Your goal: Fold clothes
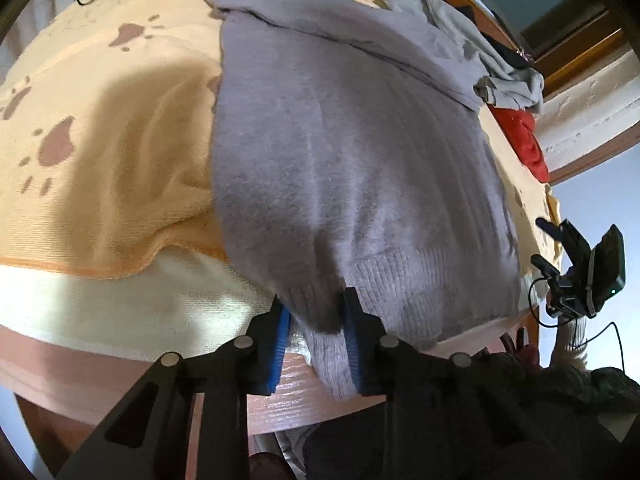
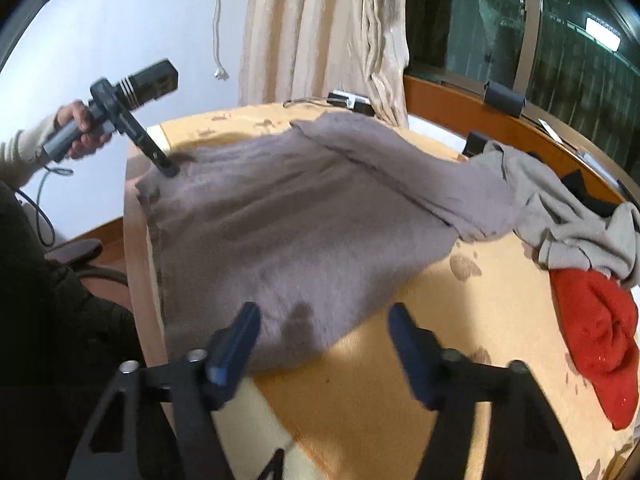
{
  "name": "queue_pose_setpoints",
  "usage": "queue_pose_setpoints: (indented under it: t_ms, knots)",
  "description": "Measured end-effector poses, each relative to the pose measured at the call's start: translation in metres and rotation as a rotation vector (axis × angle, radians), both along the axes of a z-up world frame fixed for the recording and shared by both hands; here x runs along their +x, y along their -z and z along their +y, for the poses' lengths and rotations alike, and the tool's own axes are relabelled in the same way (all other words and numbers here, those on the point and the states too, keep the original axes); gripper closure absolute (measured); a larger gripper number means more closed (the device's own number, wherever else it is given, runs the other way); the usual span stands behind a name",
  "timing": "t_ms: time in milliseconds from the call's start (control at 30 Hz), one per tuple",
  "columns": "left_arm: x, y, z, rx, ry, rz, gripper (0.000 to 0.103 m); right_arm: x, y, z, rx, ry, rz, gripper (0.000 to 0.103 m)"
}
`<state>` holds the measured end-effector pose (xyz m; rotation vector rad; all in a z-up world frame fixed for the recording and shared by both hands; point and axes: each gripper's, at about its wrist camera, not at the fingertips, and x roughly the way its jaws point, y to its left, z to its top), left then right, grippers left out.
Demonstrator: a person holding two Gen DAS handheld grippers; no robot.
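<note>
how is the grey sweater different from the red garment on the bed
The grey sweater lies spread out flat, while the red garment sits bunched in a heap. The sweater's ribbed hem hangs over the bed edge, gripped between the fingers of the left gripper; the red garment is untouched, off to the side. Both rest on the yellow paw-print blanket.

Both my wrist cameras show strong fisheye bending with black corners. Light is bright and falls from one side, casting a broad soft shadow on the yellow blanket [image 1: 120,128]. The right wrist view is motion-blurred, notably on my right gripper [image 2: 324,320] fingers. A ceiling lamp reflects in the dark window [image 2: 560,28].
</note>
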<state>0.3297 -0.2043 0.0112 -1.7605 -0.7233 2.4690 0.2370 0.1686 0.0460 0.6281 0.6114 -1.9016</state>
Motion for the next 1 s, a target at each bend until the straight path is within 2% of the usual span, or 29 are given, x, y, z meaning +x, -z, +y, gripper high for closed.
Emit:
queue_pose_setpoints:
  t_ms: [167,300,433,533,800,1000]
  knots:
    - [0.004,-0.005,0.012,-0.026,0.007,-0.009,0.074,0.000,0.007,0.010,0.017,0.011,-0.006,0.046]
    - [0.002,-0.004,0.014,-0.025,0.007,-0.011,0.074,0.000,0.010,0.023,0.049,0.044,0.018,0.046]
    - [-0.002,-0.004,0.012,-0.011,-0.005,-0.010,0.074,0.004,0.015,0.030,0.076,0.048,0.003,0.046]
    - [-0.005,-0.006,0.011,-0.010,-0.007,-0.006,0.072,0.012,0.018,0.026,0.097,0.014,0.006,0.046]
    - [-0.002,-0.007,0.007,-0.002,-0.023,0.005,0.059,0.036,0.029,0.000,0.161,-0.111,0.059,0.046]
    - [-0.004,-0.007,0.005,0.008,-0.035,0.009,0.053,0.053,0.029,-0.020,0.193,-0.215,0.159,0.046]
